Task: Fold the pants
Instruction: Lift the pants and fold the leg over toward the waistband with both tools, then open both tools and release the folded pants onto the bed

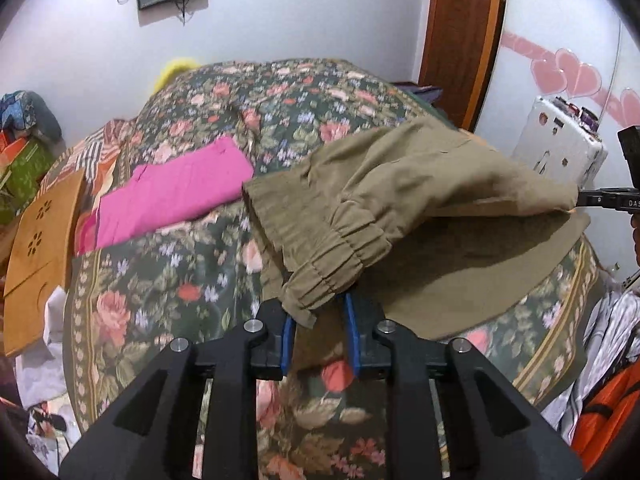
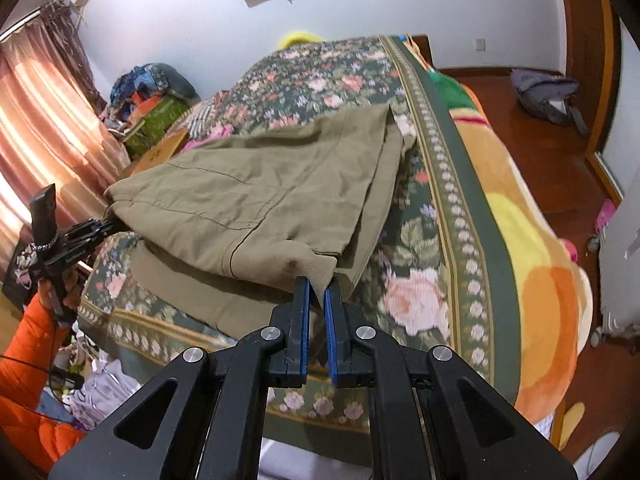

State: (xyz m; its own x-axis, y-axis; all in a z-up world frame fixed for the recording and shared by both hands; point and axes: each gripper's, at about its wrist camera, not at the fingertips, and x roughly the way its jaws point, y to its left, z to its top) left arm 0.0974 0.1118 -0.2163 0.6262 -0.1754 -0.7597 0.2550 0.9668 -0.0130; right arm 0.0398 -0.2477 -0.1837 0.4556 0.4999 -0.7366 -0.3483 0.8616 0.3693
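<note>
Olive-green pants are folded over on the floral bed cover, the upper layer lifted above the lower one. My left gripper stands slightly open, its blue pads apart, with the gathered elastic waistband resting loosely between the fingertips. In the right wrist view my right gripper is shut on the near corner of the pants. The left gripper sits at the far left corner. The right gripper shows at the cloth's right end.
A folded pink garment lies left of the pants, beside a wooden board. An orange sleeve is at lower left. An orange-yellow blanket hangs over the bed's right edge. A white suitcase stands by the wall.
</note>
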